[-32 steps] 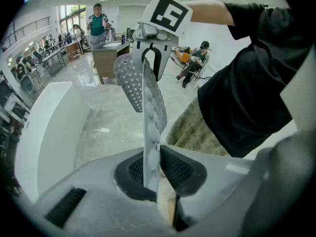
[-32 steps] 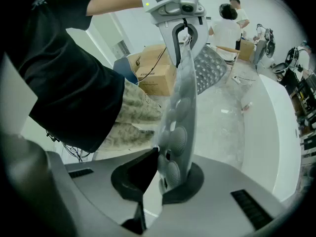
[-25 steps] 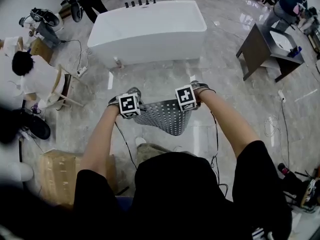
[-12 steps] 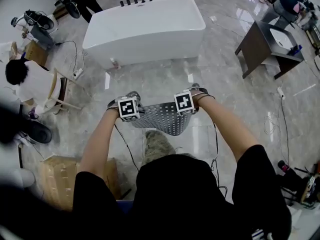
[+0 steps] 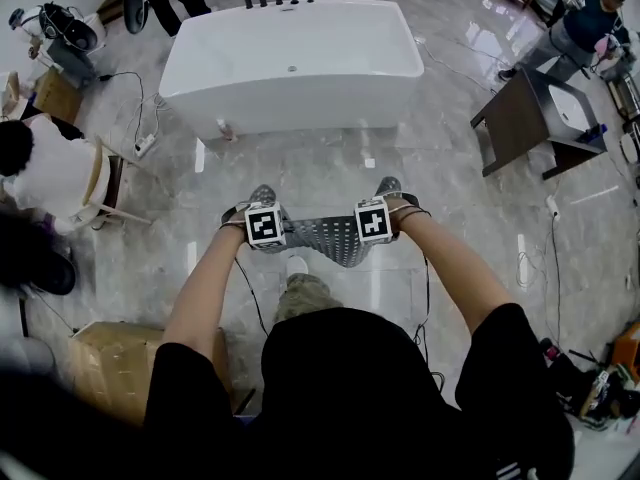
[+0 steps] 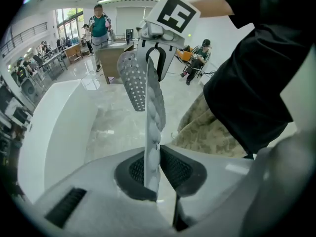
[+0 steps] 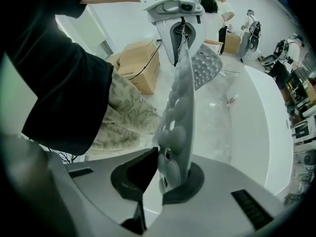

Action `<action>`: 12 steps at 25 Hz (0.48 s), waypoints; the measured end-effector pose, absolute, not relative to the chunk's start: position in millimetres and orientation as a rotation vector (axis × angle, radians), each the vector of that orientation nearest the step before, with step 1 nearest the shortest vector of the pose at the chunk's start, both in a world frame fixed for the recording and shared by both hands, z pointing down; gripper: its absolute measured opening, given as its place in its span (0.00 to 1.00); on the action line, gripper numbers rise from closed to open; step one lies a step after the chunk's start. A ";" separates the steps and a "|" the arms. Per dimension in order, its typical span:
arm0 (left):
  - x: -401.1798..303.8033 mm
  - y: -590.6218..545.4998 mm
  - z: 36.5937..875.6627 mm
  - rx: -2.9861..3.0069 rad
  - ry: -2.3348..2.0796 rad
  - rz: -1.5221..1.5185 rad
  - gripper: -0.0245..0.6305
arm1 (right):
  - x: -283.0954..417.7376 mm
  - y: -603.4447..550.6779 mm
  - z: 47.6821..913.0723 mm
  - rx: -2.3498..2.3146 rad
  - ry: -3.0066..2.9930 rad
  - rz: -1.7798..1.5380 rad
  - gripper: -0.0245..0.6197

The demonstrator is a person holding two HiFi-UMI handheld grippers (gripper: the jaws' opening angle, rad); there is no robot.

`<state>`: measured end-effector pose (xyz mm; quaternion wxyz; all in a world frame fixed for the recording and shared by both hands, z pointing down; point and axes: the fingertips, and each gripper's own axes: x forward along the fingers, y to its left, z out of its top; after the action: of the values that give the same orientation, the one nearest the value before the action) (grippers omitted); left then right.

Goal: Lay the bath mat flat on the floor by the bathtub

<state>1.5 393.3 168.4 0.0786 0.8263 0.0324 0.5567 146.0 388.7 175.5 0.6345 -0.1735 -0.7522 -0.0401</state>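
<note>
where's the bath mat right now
In the head view the bath mat hangs mid-frame between the left gripper and right gripper, both clamped on it, over the floor short of the bathtub.

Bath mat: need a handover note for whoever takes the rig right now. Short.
Left hand-held gripper: shut on one end of the bath mat.
Right hand-held gripper: shut on the other end of the same edge.
Mat: off the ground, stretched between the two and hanging, short of the bathtub.
Done: mat lifted and spread between both hand-held grippers.
Left: bring it to the floor beside the tub, lower it, lay it flat, release both.
</note>
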 end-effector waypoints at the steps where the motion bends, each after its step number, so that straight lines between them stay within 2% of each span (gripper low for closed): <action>1: -4.9 385.2 170.5 2.468 0.110 1.654 0.08 | 143.1 378.6 178.3 -0.391 -1.701 -0.078 0.08; 12: -66.7 295.5 169.8 2.480 0.168 1.628 0.08 | 85.6 304.3 179.5 -0.410 -1.679 0.085 0.08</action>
<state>-66.7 295.5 169.8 0.0849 0.8316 0.0562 0.5460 85.6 304.3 179.5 0.6484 -0.1802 -0.7387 0.0376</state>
